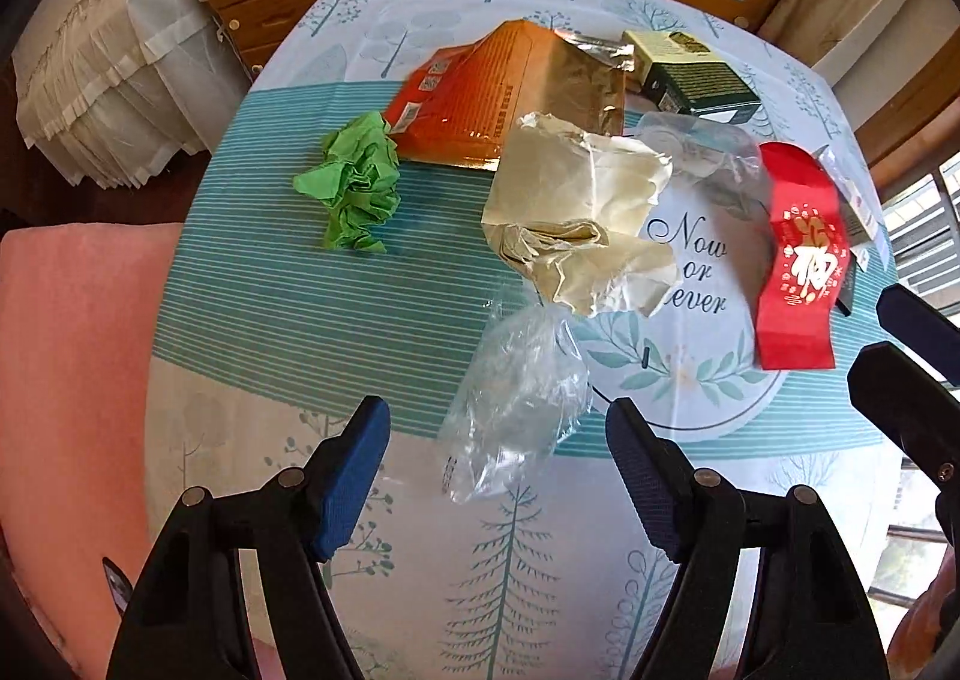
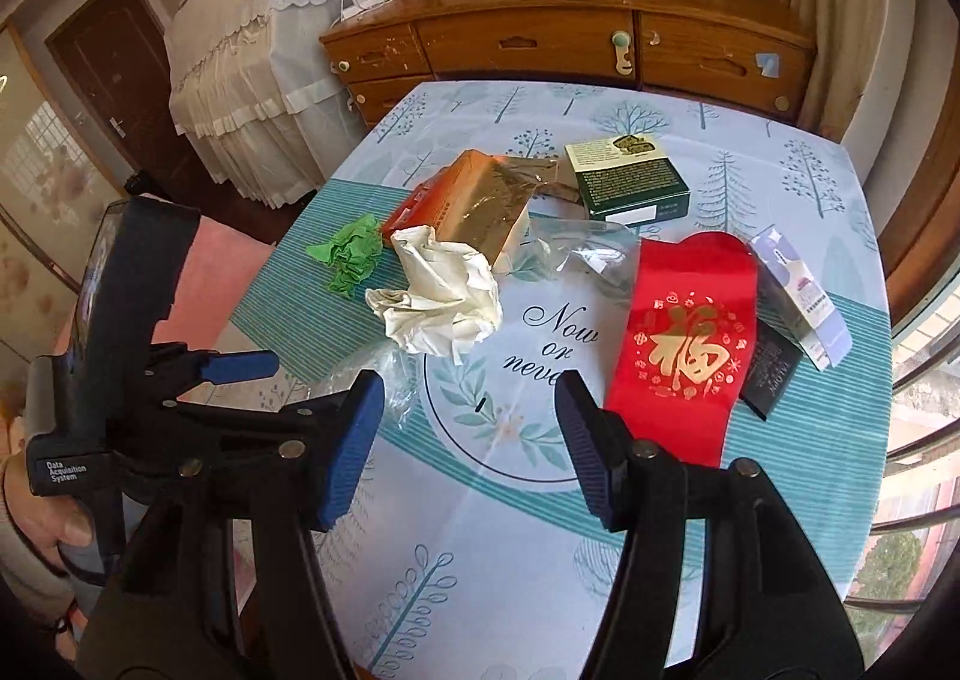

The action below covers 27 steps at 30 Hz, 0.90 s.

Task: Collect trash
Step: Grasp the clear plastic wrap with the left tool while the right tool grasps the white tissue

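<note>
Trash lies spread over a table (image 1: pixel 270 332) with a tree-print cloth. My left gripper (image 1: pixel 497 416) hangs open over a crumpled clear plastic bag (image 1: pixel 516 398), which lies between its blue pads (image 1: pixel 354 476) untouched. Beyond it are a cream paper wad (image 1: pixel 576 212), a green paper wad (image 1: pixel 354 182) and an orange-and-gold box (image 1: pixel 480 98). My right gripper (image 2: pixel 469 386) is open and empty above the printed circle, with a red envelope (image 2: pixel 684 344) just to its right. The cream wad (image 2: pixel 441 296) and the plastic bag (image 2: pixel 390 374) lie ahead on its left.
A dark green box (image 2: pixel 630 176), a second clear wrapper (image 2: pixel 588 248), a lilac carton (image 2: pixel 804 302) and a black card (image 2: pixel 771 374) also lie on the cloth. A wooden dresser (image 2: pixel 540 44) stands behind, a pink seat (image 1: pixel 72 380) to the left, and window bars (image 2: pixel 924 380) on the right.
</note>
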Tool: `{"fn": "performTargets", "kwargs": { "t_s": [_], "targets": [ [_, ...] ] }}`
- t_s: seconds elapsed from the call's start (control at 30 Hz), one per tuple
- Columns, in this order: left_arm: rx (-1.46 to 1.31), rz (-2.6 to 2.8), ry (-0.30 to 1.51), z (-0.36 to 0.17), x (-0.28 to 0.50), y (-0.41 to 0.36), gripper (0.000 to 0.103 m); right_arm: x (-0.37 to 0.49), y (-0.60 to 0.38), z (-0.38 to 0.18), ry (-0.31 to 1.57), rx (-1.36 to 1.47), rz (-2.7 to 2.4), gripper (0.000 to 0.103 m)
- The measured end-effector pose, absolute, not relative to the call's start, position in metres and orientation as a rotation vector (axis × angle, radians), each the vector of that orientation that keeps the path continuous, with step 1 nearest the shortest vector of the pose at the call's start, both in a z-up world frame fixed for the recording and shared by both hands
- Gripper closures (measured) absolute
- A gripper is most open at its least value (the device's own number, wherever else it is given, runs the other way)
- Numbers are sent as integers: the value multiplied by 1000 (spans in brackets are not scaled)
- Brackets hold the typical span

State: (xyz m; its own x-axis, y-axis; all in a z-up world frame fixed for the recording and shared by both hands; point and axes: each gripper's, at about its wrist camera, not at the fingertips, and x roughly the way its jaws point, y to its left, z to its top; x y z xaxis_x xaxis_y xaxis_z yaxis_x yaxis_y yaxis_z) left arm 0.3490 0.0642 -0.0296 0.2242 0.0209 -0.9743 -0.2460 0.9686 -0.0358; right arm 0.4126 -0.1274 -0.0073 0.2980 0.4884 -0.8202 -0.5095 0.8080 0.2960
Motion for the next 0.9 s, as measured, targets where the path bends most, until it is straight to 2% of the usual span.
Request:
{"fn": "performTargets", "kwargs": {
  "t_s": [0.17,0.27,0.4,0.9],
  "targets": [
    [-223,193,1365,-55,368,64,36,432,-113,-33,1113,-38,711,47],
    [-238,194,1379,-66,376,64,54,441,-105,-44,1131,-42,731,47],
    [-259,209,1351,-67,378,64,60,450,-92,-55,1147,-53,764,47],
    [-459,327,1270,-40,324,98,61,461,-33,-77,1168,-155,902,47]
  ]
}}
